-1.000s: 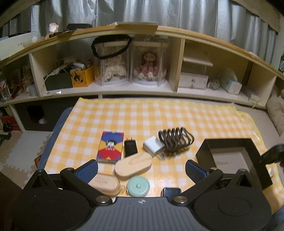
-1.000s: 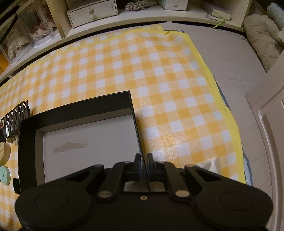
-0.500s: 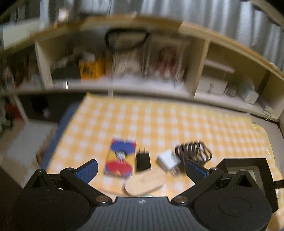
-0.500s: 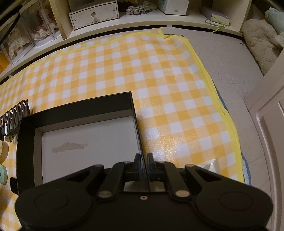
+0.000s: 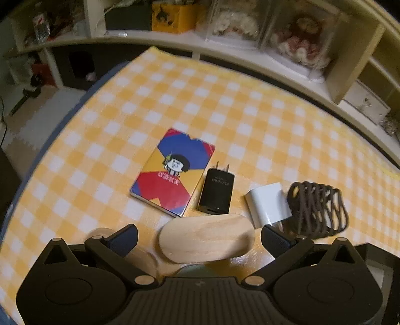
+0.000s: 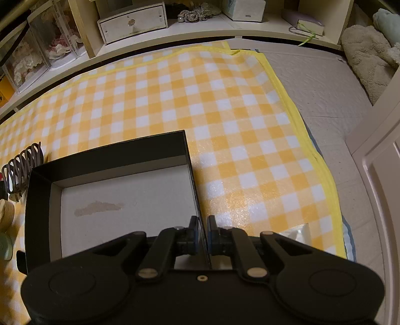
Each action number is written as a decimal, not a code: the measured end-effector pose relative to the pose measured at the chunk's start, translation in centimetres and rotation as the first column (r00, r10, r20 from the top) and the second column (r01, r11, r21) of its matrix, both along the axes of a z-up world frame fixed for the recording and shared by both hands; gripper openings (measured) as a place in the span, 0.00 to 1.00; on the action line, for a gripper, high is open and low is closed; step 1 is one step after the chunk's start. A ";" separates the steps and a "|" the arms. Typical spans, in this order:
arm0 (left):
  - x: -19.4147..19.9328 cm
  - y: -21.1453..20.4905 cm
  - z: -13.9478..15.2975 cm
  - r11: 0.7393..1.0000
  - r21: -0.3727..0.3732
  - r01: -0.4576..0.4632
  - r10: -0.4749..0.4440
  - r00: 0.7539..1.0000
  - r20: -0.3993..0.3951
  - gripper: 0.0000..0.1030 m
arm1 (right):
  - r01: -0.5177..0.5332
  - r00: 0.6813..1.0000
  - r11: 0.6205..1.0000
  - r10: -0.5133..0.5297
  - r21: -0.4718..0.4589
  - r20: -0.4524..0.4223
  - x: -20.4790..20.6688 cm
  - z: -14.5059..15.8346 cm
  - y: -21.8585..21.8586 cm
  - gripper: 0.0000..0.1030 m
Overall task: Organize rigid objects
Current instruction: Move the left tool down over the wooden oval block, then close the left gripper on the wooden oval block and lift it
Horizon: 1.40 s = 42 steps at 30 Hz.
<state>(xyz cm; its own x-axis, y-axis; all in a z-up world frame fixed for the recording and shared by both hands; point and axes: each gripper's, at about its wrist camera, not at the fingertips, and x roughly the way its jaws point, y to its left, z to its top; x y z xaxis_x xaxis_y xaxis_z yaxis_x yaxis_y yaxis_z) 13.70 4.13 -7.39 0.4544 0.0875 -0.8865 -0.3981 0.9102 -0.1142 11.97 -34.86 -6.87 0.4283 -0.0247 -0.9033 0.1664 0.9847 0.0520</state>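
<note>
Yellow-and-white checked cloth [image 5: 225,105] covers the surface, with low shelving behind it holding clear display cases and a small white drawer unit [image 6: 132,21]. The left claw [image 5: 198,237] stands wide, its two blue-padded fingers [image 5: 125,237] well apart and gripping nothing; the oval wooden piece [image 5: 207,238] lies flat on the cloth directly between them, and whether either pad touches it cannot be told. Just beyond that piece, ahead of the claw, sit a black plug adapter [image 5: 217,191] and a white plug adapter [image 5: 268,207], the white one close to the right finger. A colourful flat card box [image 5: 172,172] lies ahead and slightly left, beside the black adapter. A brown hair clip [image 5: 317,208] rests ahead and to the right, touching the white adapter. A pale green round object [image 5: 200,270] peeks out just behind the wooden piece, mostly hidden by the claw's body. The right claw [image 6: 202,231] is pinched narrow on the right-hand wall of the black box [image 6: 107,160], one finger inside and one outside that thin wall. The box sits on the cloth, its grey floor bare.
</note>
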 end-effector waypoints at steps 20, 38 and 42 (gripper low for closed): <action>0.8 -0.9 -1.5 0.999 -0.006 0.042 -0.042 0.998 -0.036 0.90 | -0.011 1.000 1.000 0.011 -0.003 0.006 0.2 -0.1 0.3 0.07; -6.7 -10.0 5.3 0.893 -0.157 0.422 -0.391 0.899 0.196 0.90 | -0.010 1.000 1.000 0.010 0.023 0.014 0.1 -0.3 0.0 0.07; -7.2 -13.6 5.4 0.858 -0.215 0.467 -0.432 0.882 0.188 0.90 | -0.004 1.000 0.999 0.003 0.050 0.014 0.1 -0.4 -0.3 0.06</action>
